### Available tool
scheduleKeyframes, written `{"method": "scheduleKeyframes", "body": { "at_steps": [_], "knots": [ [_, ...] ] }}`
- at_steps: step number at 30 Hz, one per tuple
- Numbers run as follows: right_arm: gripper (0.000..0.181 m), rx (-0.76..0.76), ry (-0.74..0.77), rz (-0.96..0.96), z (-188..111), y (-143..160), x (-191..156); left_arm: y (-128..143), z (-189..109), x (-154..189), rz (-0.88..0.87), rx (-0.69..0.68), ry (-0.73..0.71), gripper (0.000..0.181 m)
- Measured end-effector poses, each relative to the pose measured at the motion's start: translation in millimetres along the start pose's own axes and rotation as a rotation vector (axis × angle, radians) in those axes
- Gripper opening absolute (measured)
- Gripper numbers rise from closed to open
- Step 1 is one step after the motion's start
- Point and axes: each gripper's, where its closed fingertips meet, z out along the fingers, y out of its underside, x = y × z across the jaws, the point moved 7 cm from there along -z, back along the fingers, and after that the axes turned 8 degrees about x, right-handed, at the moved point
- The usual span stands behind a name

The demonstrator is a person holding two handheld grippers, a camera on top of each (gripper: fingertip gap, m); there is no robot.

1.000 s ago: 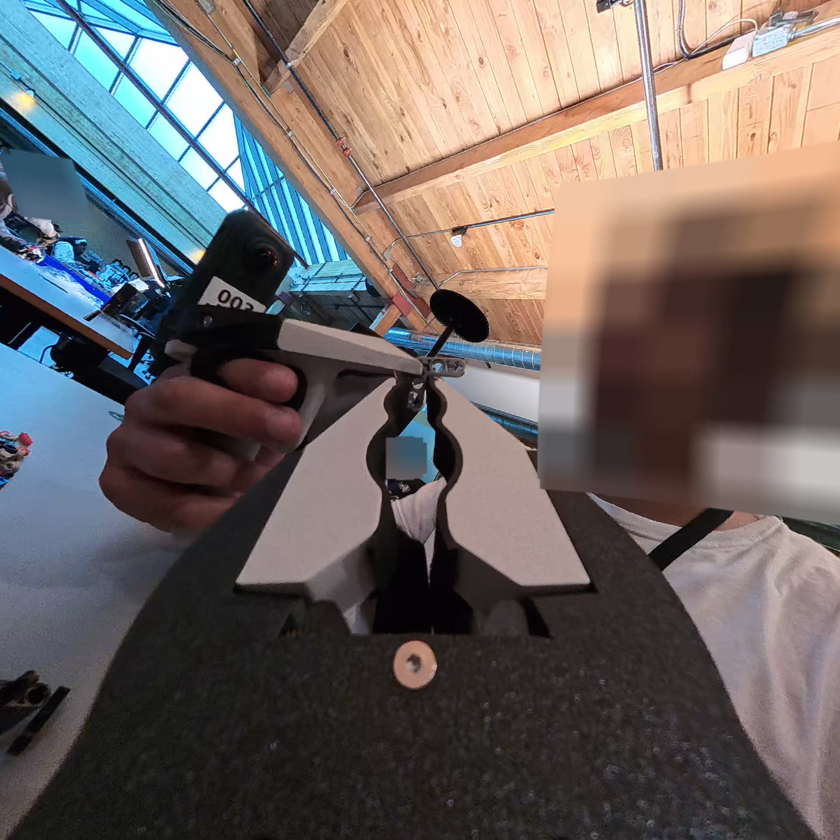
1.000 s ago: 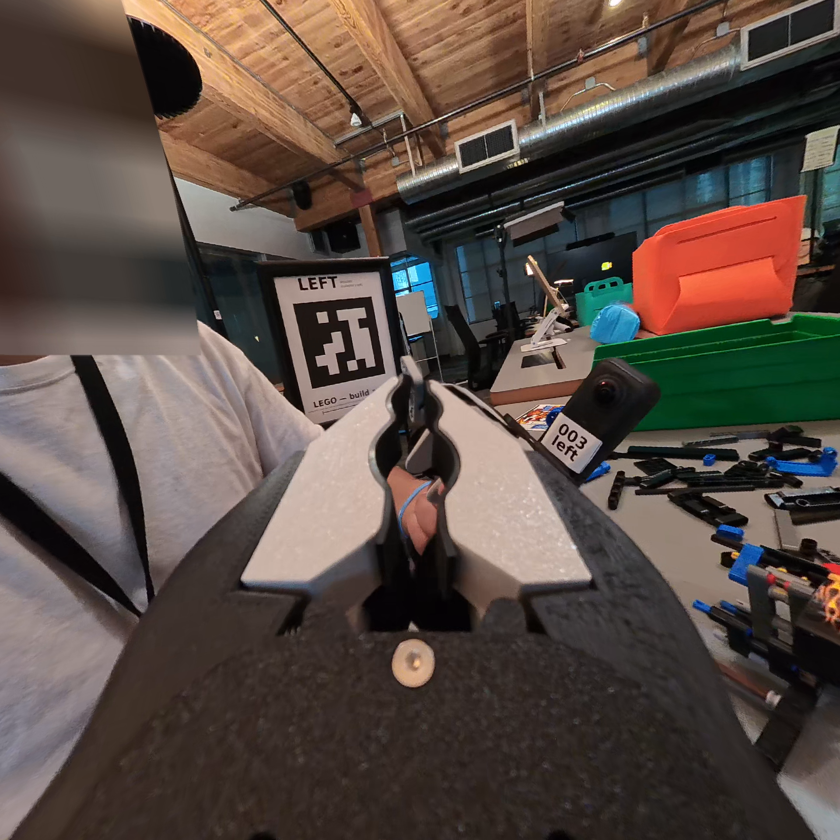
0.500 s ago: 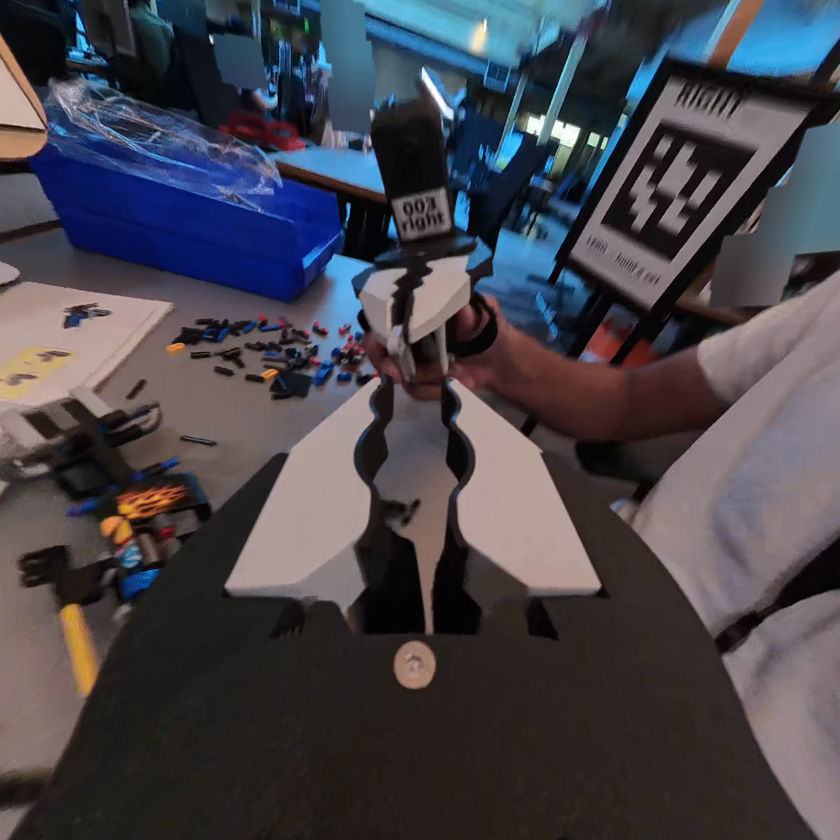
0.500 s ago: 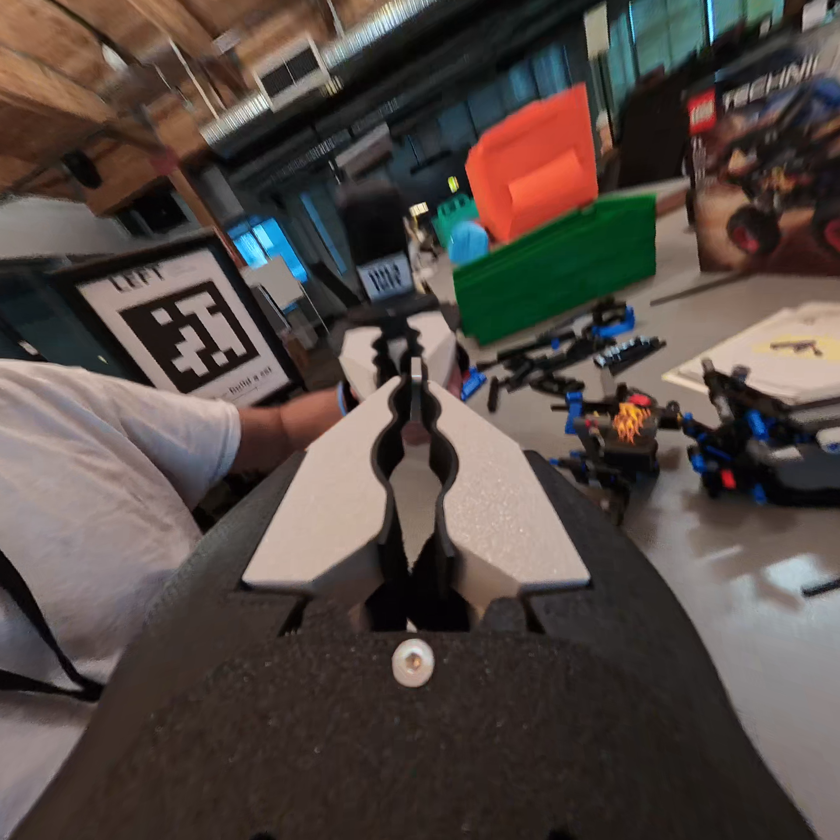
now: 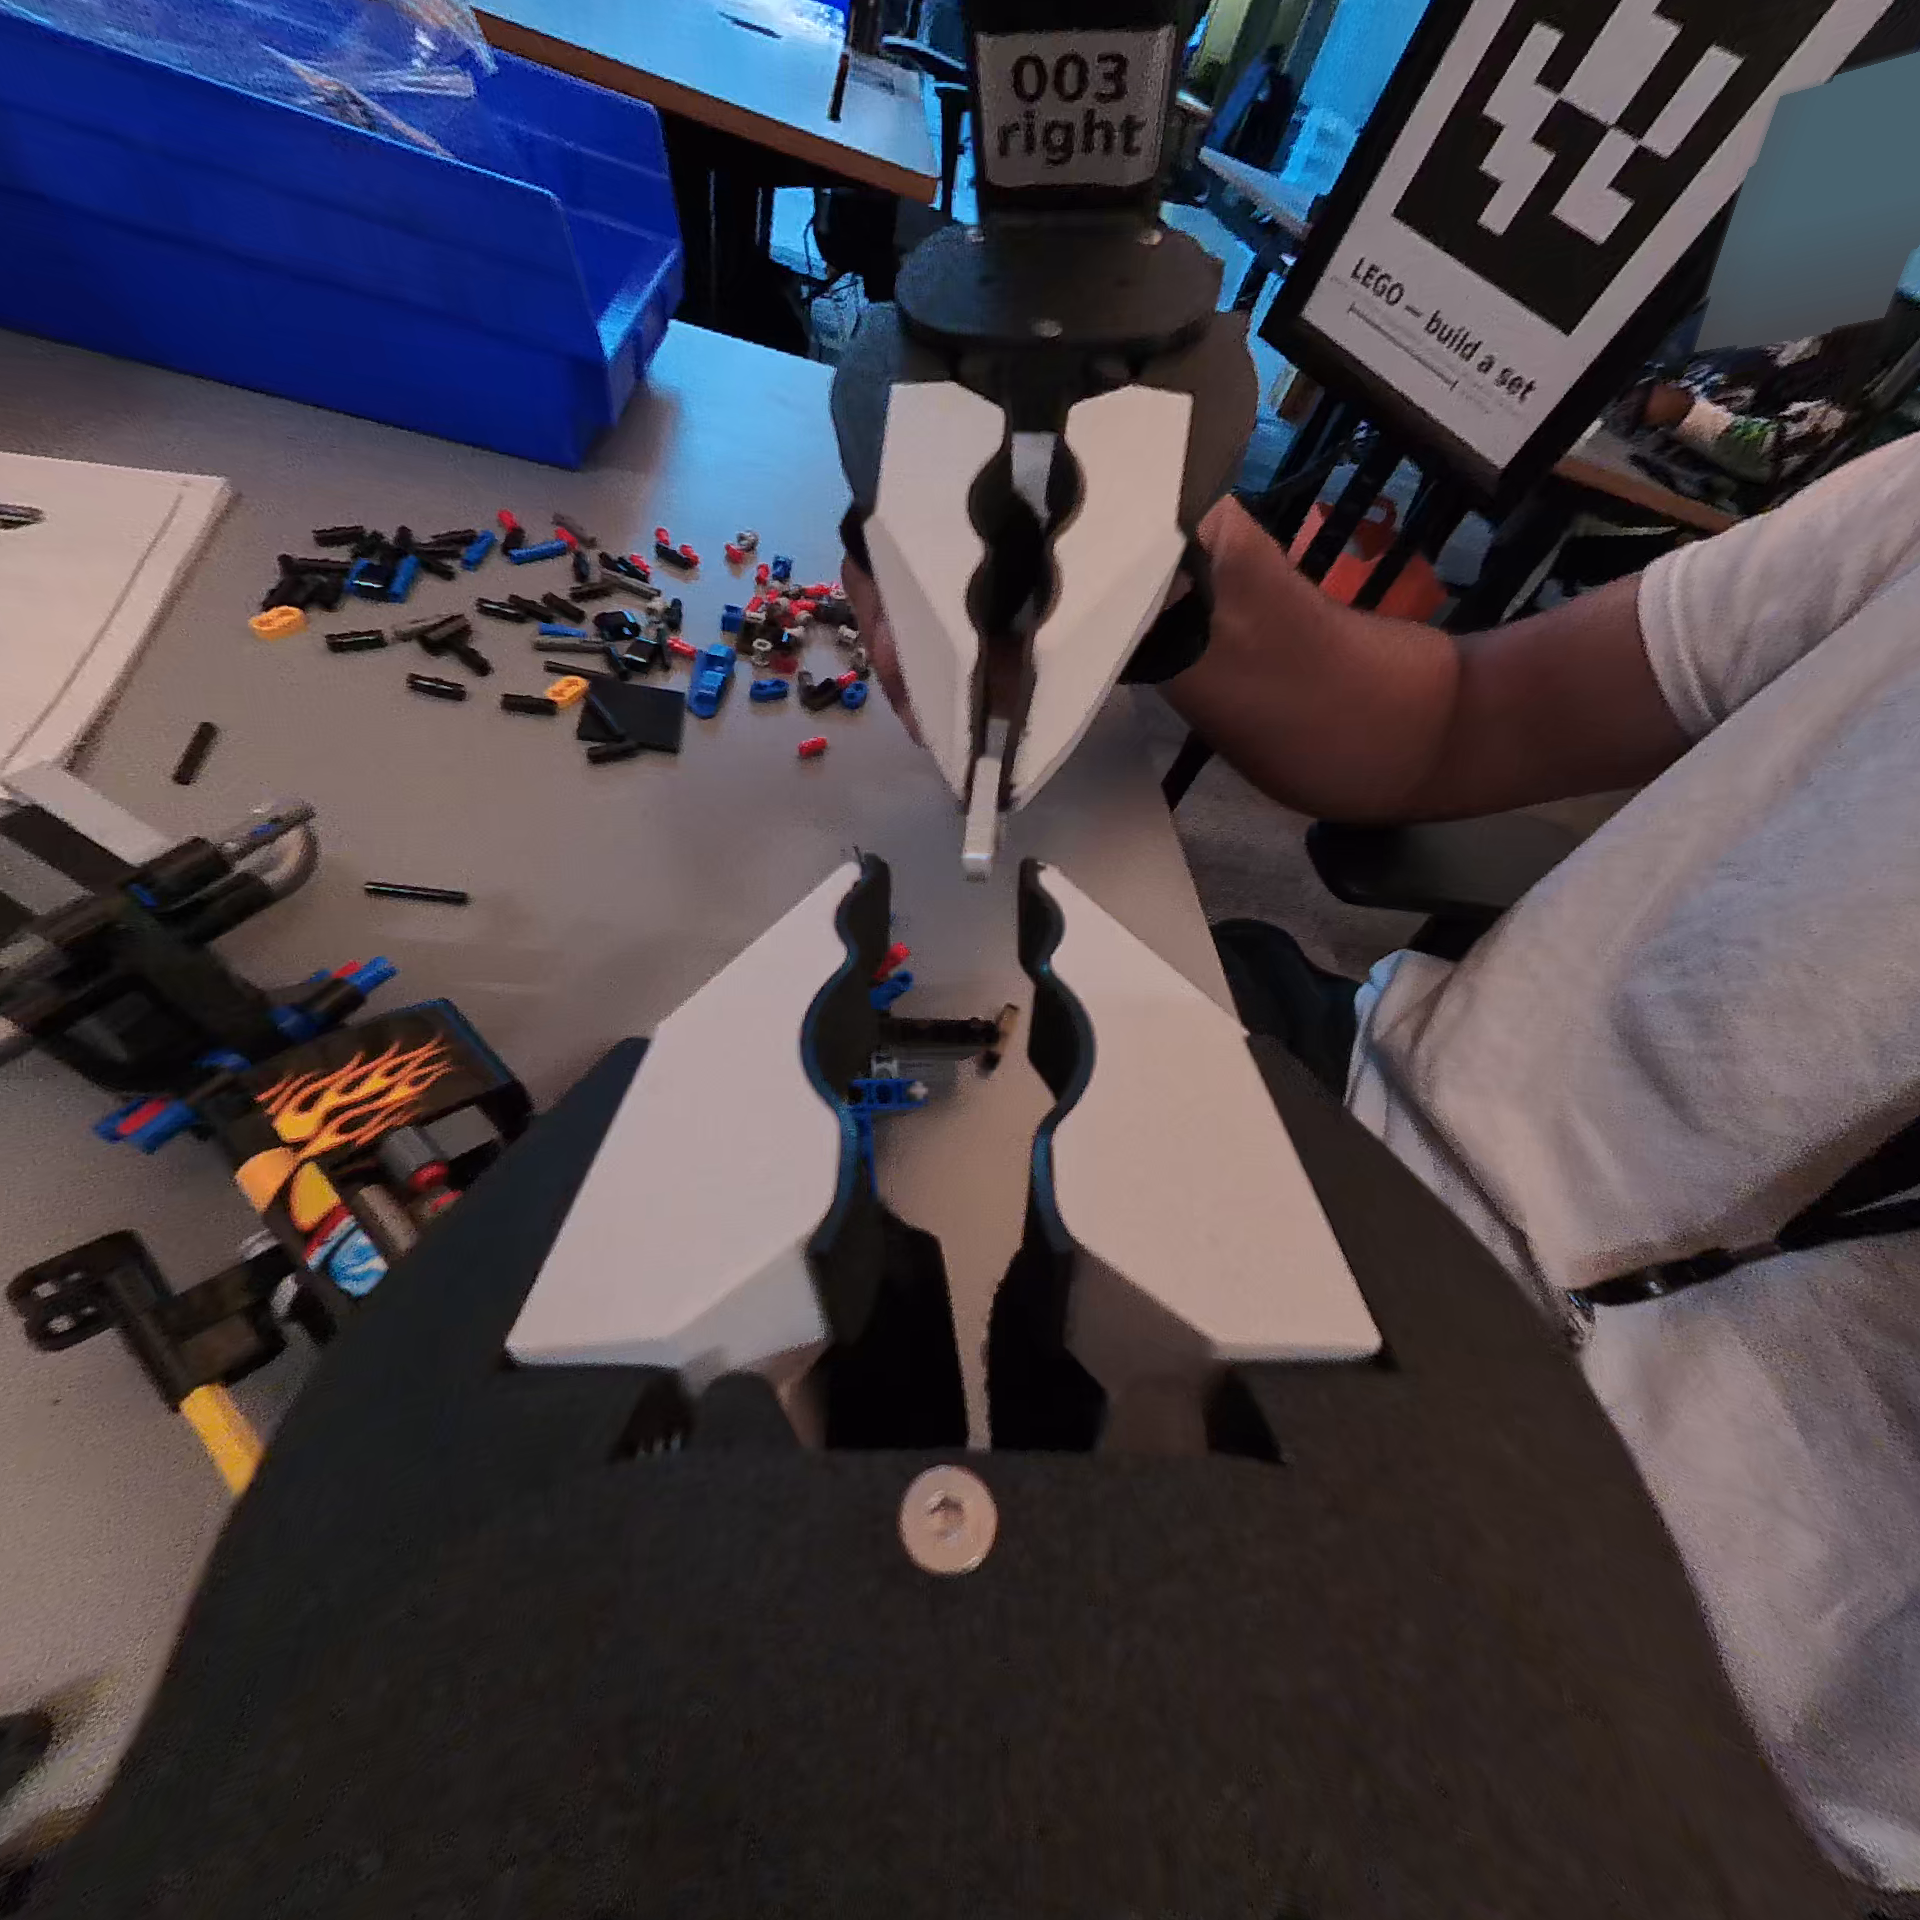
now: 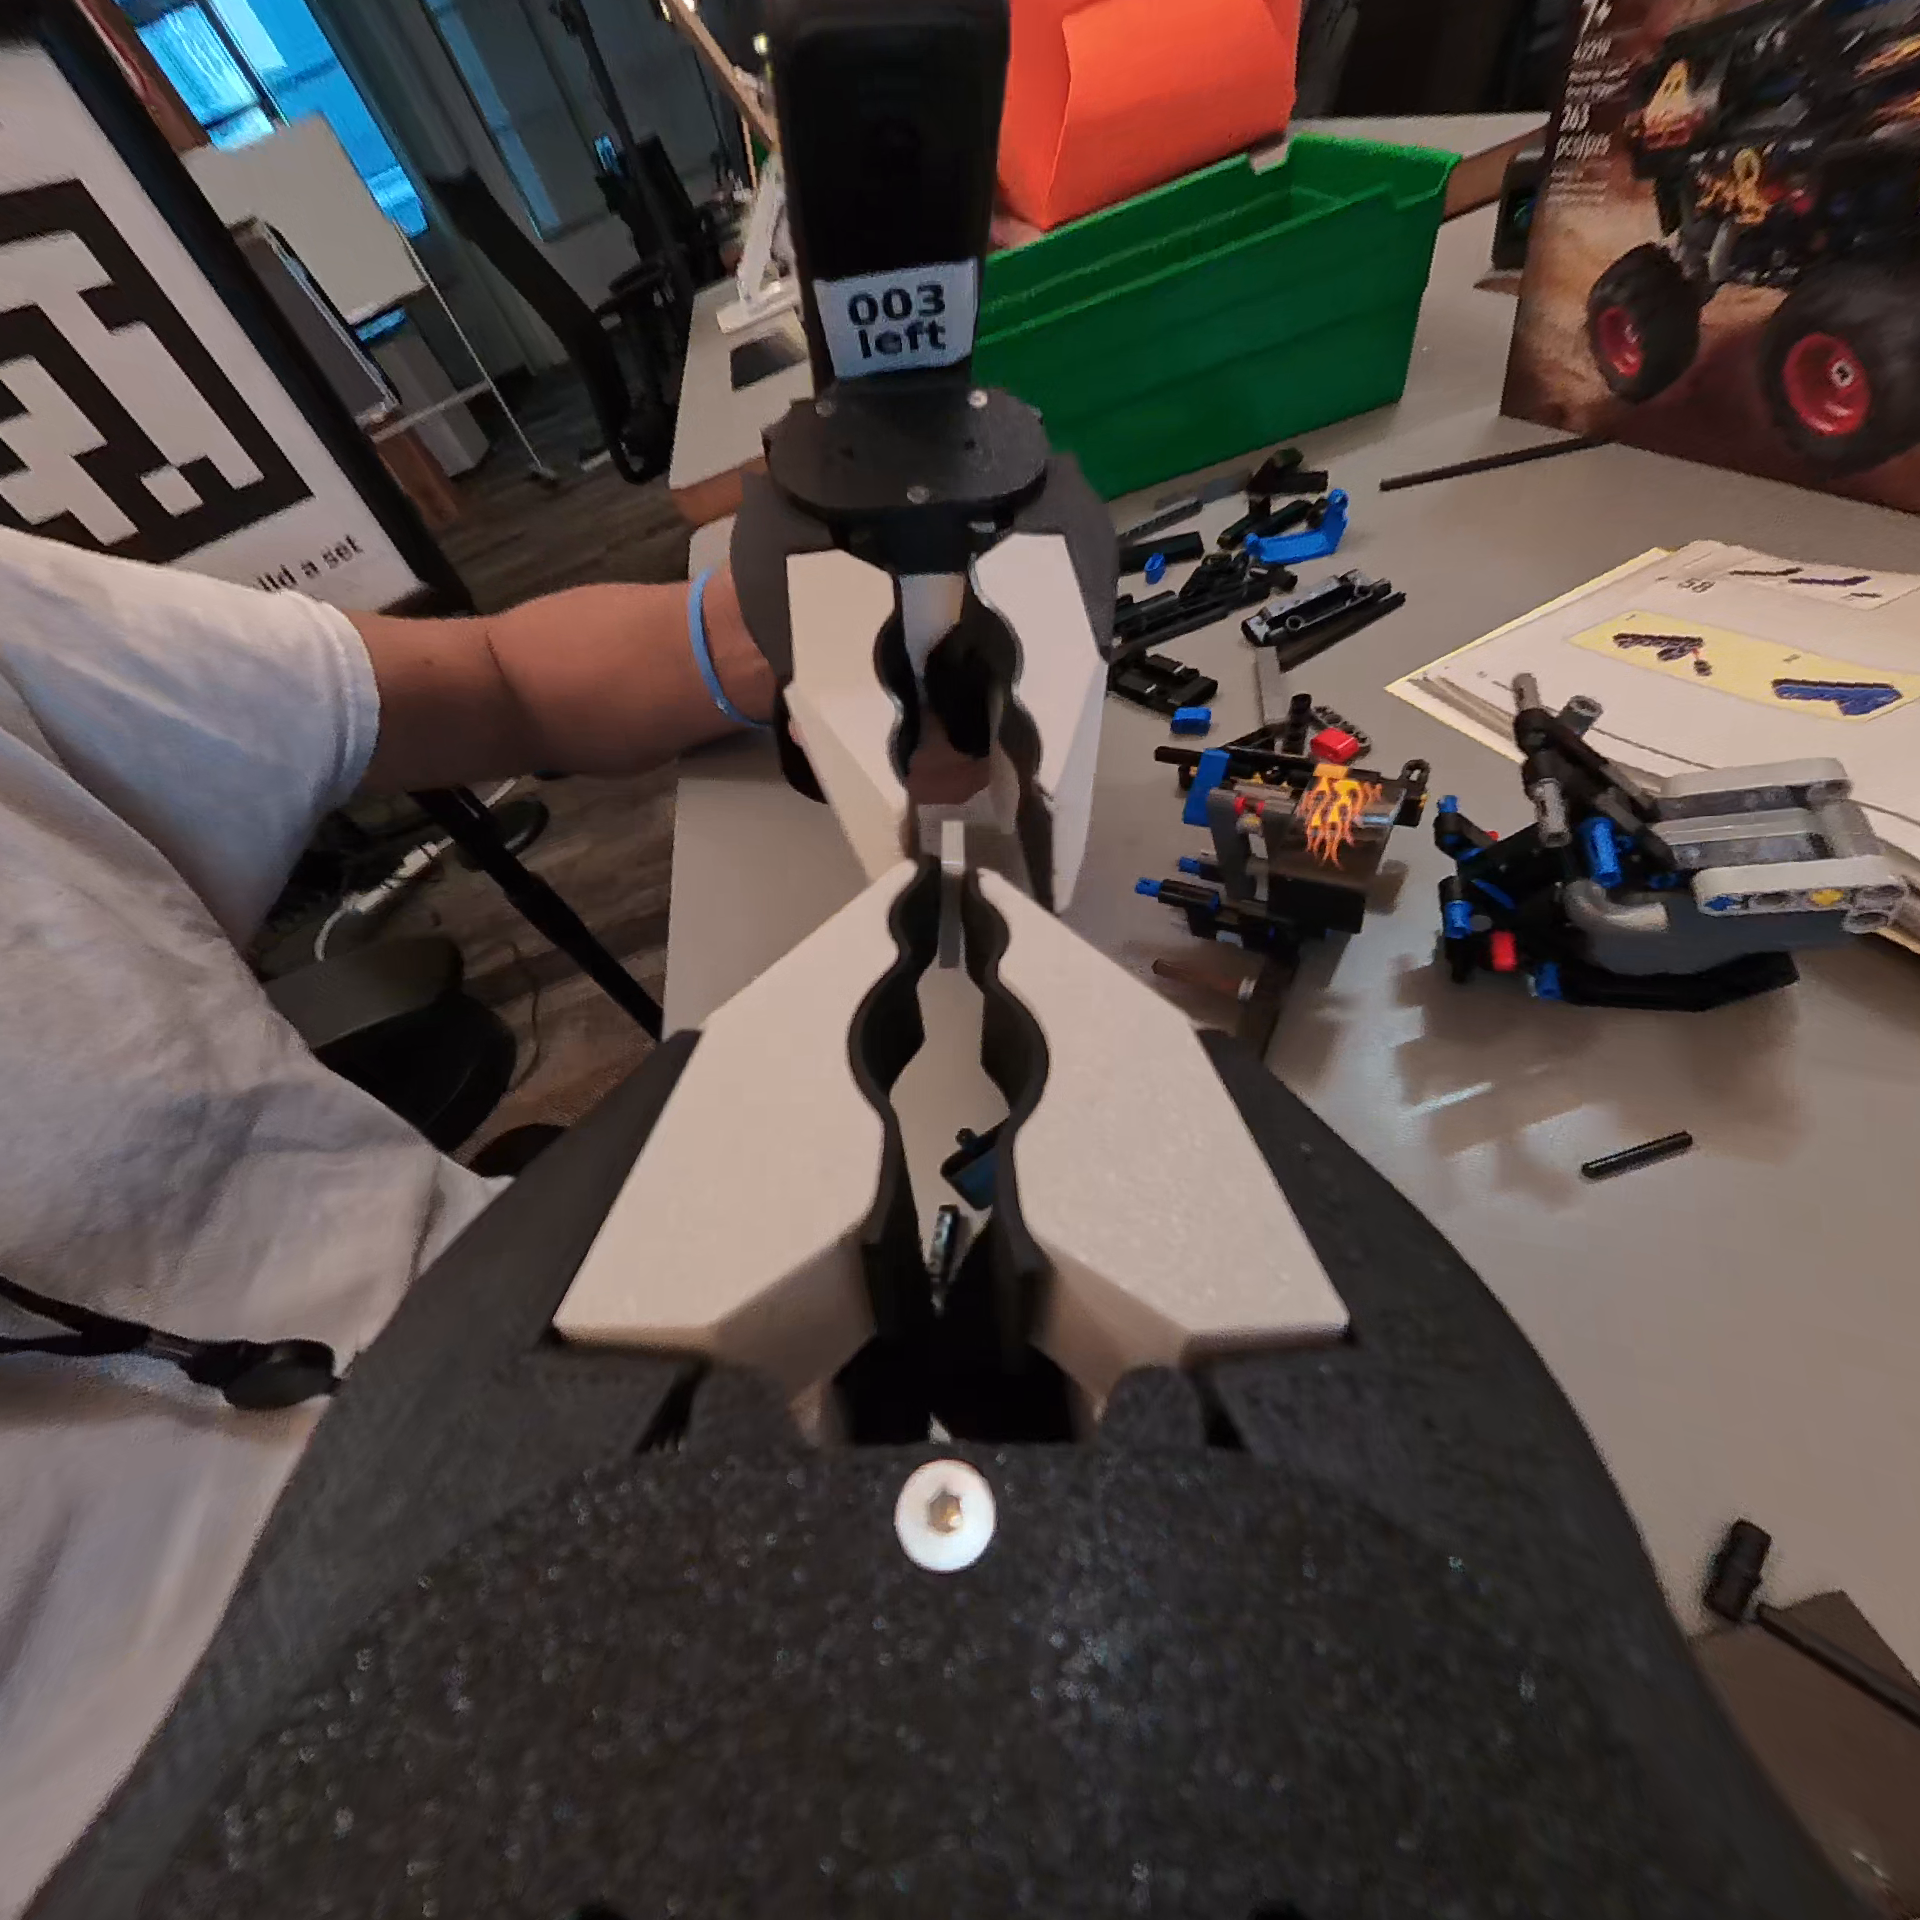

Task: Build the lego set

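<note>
In the right wrist view my right gripper (image 6: pixel 948 878) is shut on a thin light grey Lego piece (image 6: pixel 951 914) that sticks out past its tips. The left wrist view shows the same gripper (image 5: pixel 982 800) facing me with that piece (image 5: pixel 980 831) pointing at the gap of my left gripper (image 5: pixel 945 883), which is open and empty. The left gripper (image 6: pixel 961 836) is tip to tip with the right one. On the table below them lies a small black, grey and blue sub-assembly (image 5: pixel 925 1049).
A partly built model with a flame sticker (image 6: pixel 1320 821) and a grey-blue chassis (image 6: pixel 1662 883) stand on the table (image 6: pixel 1558 1351). Loose parts (image 5: pixel 582 623), a black axle (image 6: pixel 1636 1155), an instruction booklet (image 6: pixel 1662 644), a blue bin (image 5: pixel 312 260), a green bin (image 6: pixel 1195 312) and the set's box (image 6: pixel 1745 239) surround them. Left and right tips are no more than a few centimetres apart.
Both grippers have swung down from pointing up at the ceiling to facing each other over the table. The left gripper has opened wider. The right stays shut on the grey piece.
</note>
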Motion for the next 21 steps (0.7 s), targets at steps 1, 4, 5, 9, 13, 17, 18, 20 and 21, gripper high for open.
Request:
{"method": "scheduleKeyframes", "body": {
  "at_steps": [1,4,5,9,13,17,18,20,21],
  "knots": [
    [0.003,-0.019,0.008,-0.017,4,1,0,2,0,1,0.007,-0.009,0.004,0.021],
    [0.003,-0.085,0.006,-0.054,15,4,-3,7,-1,4,0.066,-0.044,-0.009,0.009],
    [0.003,-0.097,0.02,-0.067,17,3,-2,7,-3,4,0.075,-0.047,-0.016,0.006],
    [0.004,-0.045,0.002,-0.059,19,-2,-2,3,-8,7,0.075,0.019,-0.02,0.002],
    [0.017,0.049,-0.011,-0.092,15,-1,-4,-1,-16,6,-0.034,0.111,0.025,0.002],
    [0.011,0.055,-0.018,-0.087,14,3,-4,1,-16,7,-0.103,0.14,0.09,0.002],
    [0.008,0.062,-0.027,-0.088,15,2,-4,2,-15,7,-0.096,0.137,0.087,0.002],
    [0.003,0.076,-0.058,-0.072,16,3,-6,3,-13,9,-0.081,0.123,0.092,0.002],
    [0.003,0.079,-0.071,-0.057,16,3,-5,3,-13,9,-0.08,0.124,0.091,0.002]
  ]
}}
